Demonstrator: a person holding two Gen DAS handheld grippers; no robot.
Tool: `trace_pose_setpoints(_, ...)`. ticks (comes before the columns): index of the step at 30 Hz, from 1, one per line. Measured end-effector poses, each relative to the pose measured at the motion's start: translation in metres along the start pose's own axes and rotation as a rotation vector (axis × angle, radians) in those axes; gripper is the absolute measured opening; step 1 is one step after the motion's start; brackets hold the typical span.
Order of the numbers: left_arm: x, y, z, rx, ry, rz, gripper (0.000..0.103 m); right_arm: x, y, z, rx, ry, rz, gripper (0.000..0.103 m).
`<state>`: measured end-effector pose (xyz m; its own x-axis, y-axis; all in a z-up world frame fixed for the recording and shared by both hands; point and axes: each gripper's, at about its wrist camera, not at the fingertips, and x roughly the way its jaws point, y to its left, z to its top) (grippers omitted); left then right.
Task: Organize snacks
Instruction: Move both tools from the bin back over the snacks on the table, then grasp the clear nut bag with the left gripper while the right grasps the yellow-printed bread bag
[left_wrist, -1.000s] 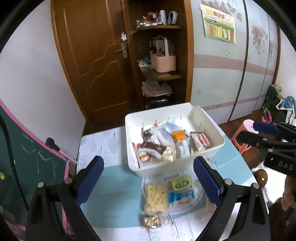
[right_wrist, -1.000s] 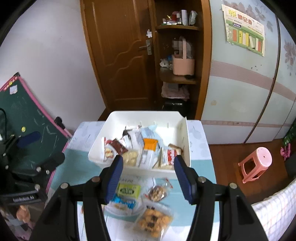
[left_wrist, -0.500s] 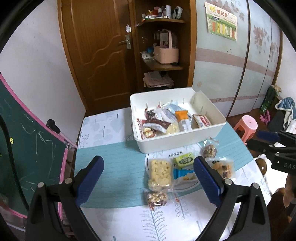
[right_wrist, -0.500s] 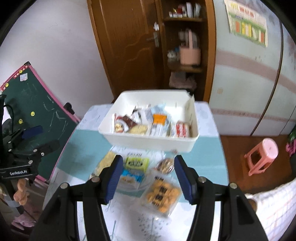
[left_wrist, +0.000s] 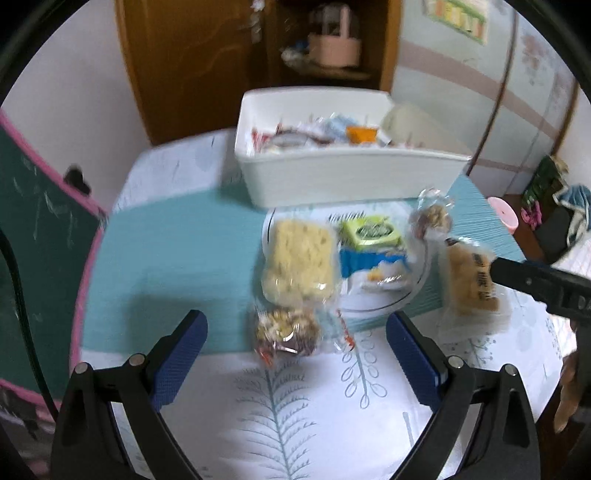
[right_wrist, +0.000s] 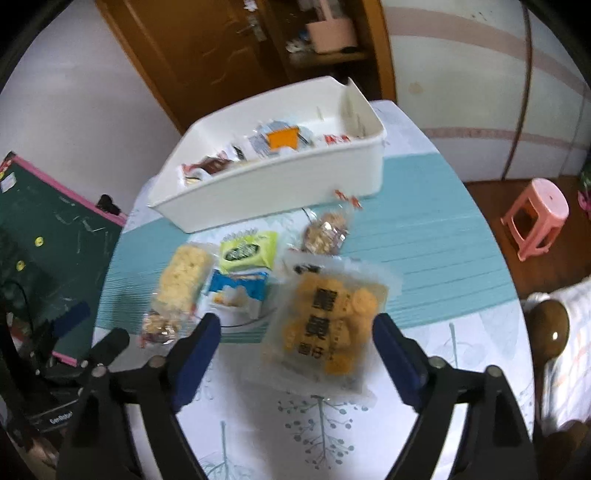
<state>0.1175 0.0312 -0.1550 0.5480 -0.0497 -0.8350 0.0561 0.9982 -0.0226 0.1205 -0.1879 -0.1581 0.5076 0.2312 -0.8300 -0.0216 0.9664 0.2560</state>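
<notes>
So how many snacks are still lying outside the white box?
6: pale crispy block, green packet, blue packet, big yellow biscuit bag, nutty bag near box, nutty bag nearest.

In the left wrist view, the bin (left_wrist: 343, 177) sits at upper centre on the desk (left_wrist: 166, 258), with wrapped snacks inside. Below it lies a plate (left_wrist: 373, 314) bearing two small packets, one above the other. A noodle block (left_wrist: 299, 258) overlaps the plate's left edge, with a nut pack (left_wrist: 284, 330) just below. A cookie bag (left_wrist: 472, 280) lies at the right.
</notes>
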Motion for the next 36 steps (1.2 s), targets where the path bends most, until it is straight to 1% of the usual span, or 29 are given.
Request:
trace_pose_setpoints(3, 0.02, 0.006, -0.008, -0.059, 0.041, -0.016, 0.097, 0.014, -0.005, -0.004, 0.023, 0.02, -0.043, 0.094)
trace_pose_setpoints(5, 0.029, 0.007, -0.011, -0.067, 0.051, -0.01, 0.097, 0.027, -0.006, -0.006, 0.034, 0.053, -0.078, 0.095)
trace_pose_setpoints(8, 0.038, 0.006, -0.014, -0.08, 0.062, -0.007, 0.097, 0.041, -0.005, -0.007, 0.038, 0.082, -0.101, 0.095)
trace_pose_setpoints(12, 0.05, 0.005, -0.014, -0.114, 0.088, 0.004, 0.097, 0.055, 0.001, -0.007, 0.016, 0.113, -0.114, 0.095)
trace_pose_setpoints(16, 0.063, 0.005, -0.017, -0.132, 0.12, 0.023, 0.097, 0.066, 0.01, -0.008, -0.031, 0.14, -0.171, 0.095)
trace_pose_setpoints(18, 0.069, 0.006, -0.019, -0.14, 0.131, 0.038, 0.087, 0.07, 0.011, -0.009, -0.047, 0.152, -0.19, 0.095)
trace_pose_setpoints(20, 0.072, 0.009, -0.02, -0.15, 0.132, 0.033, 0.081, 0.073, 0.011, -0.011, -0.06, 0.165, -0.19, 0.095)
trace_pose_setpoints(21, 0.071, 0.009, -0.02, -0.149, 0.122, 0.037, 0.073, 0.074, 0.011, -0.012, -0.063, 0.171, -0.19, 0.095)
trace_pose_setpoints(22, 0.071, 0.008, -0.019, -0.146, 0.118, 0.035, 0.07, 0.074, 0.012, -0.012, -0.067, 0.168, -0.193, 0.095)
trace_pose_setpoints(24, 0.069, 0.008, -0.018, -0.142, 0.108, 0.043, 0.057, 0.073, 0.012, -0.014, -0.069, 0.161, -0.194, 0.093)
trace_pose_setpoints(25, 0.068, 0.008, -0.018, -0.144, 0.103, 0.045, 0.054, 0.074, 0.016, -0.015, -0.07, 0.155, -0.194, 0.09)
trace_pose_setpoints(27, 0.067, 0.01, -0.018, -0.149, 0.094, 0.04, 0.05, 0.072, 0.018, -0.016, -0.071, 0.144, -0.2, 0.086)
trace_pose_setpoints(32, 0.064, 0.008, -0.019, -0.123, 0.087, 0.058, 0.048, 0.065, 0.018, -0.019, -0.073, 0.13, -0.189, 0.08)
trace_pose_setpoints(33, 0.062, 0.007, -0.019, -0.116, 0.085, 0.061, 0.046, 0.063, 0.018, -0.02, -0.077, 0.125, -0.186, 0.08)
trace_pose_setpoints(36, 0.058, 0.007, -0.022, -0.118, 0.089, 0.042, 0.045, 0.055, 0.018, -0.025, -0.069, 0.121, -0.163, 0.078)
